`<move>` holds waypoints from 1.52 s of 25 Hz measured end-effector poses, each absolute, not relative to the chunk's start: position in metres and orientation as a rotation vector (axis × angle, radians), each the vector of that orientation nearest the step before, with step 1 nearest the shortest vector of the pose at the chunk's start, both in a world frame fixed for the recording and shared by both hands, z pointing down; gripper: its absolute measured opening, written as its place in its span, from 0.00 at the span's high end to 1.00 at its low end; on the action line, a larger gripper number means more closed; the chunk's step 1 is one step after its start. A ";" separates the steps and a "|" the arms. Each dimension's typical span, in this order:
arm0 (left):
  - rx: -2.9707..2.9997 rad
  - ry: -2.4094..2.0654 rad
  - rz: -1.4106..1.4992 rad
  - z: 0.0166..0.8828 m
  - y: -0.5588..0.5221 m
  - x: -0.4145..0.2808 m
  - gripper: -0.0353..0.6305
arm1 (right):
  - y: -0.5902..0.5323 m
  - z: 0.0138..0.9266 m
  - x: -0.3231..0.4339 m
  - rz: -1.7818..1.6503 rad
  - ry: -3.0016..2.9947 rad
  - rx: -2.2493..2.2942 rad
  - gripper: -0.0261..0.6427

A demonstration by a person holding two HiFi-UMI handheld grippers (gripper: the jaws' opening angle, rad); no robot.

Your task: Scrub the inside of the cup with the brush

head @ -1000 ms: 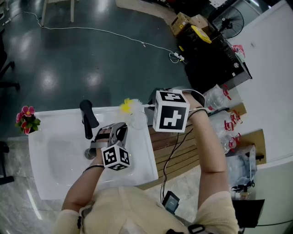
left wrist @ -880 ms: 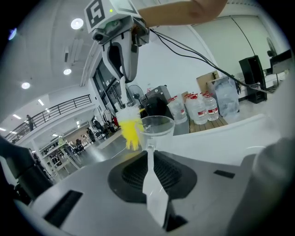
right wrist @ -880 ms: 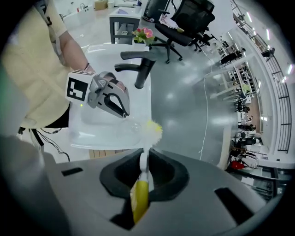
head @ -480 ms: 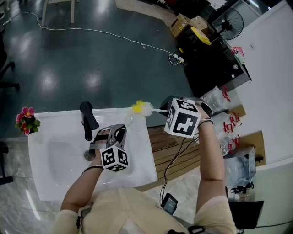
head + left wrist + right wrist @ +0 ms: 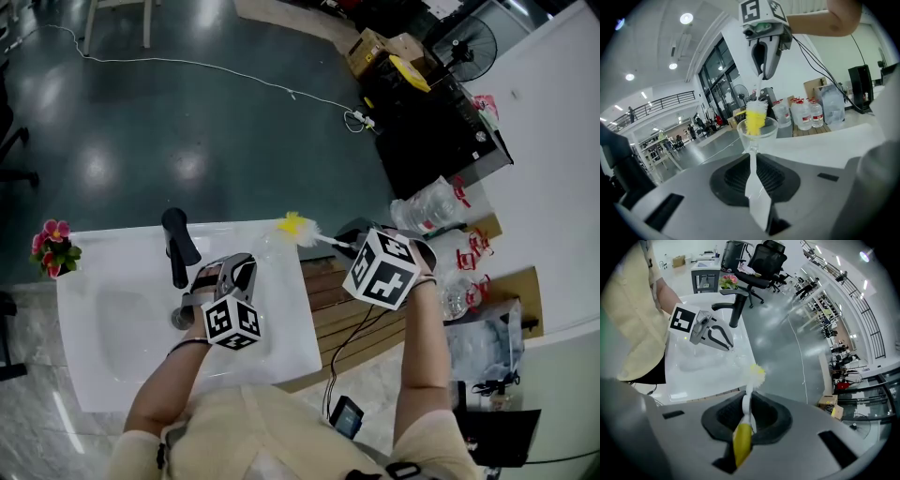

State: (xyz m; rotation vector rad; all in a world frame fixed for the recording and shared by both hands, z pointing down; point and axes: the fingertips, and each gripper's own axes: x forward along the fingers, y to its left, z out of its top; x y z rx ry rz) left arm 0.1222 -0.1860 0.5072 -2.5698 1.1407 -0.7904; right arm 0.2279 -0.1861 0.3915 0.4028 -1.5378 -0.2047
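Student: Left gripper [image 5: 246,265] first. What is its state?

Tutor: Jaws closed on the stem of the cup [image 5: 757,132], a clear glass held over the far right corner of the white sink [image 5: 103,366]. Gripper and cup sit where they sat in both earlier head views.

Student: And what has changed?

Tutor: The brush [image 5: 746,411]. Its yellow bristles [image 5: 293,225] lay off the cup's far left side a second ago and nearer its middle half a second ago. They now lie at the right edge of the rim. The right gripper [image 5: 354,244], jaws clamped on the brush's yellow handle, has travelled rightward with it, and its marker cube is now past the sink's right edge.

Student: Meaning for the task?

Tutor: Probably one sweep across the bowl, ending at or just outside the rim. Whether the bristles touch glass cannot be settled, since the left gripper view only shows them in line with the cup's mouth. A return stroke inward appears due.
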 end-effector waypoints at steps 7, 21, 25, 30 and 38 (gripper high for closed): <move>-2.630 1.170 -0.777 0.507 -0.188 0.120 0.88 | -0.164 0.398 0.235 -0.219 -1.510 0.455 0.89; -2.685 1.187 -0.775 0.509 -0.189 0.120 0.88 | -0.127 0.413 0.228 -0.169 -1.486 0.590 0.89; -2.707 1.190 -0.770 0.509 -0.188 0.120 0.88 | -0.114 0.421 0.221 -0.131 -1.516 0.597 0.89; -2.730 1.174 -0.777 0.509 -0.187 0.120 0.88 | -0.100 0.430 0.207 -0.077 -1.609 0.598 0.89; -2.840 1.160 -0.775 0.509 -0.184 0.122 0.88 | -0.091 0.435 0.200 -0.069 -1.662 0.643 0.89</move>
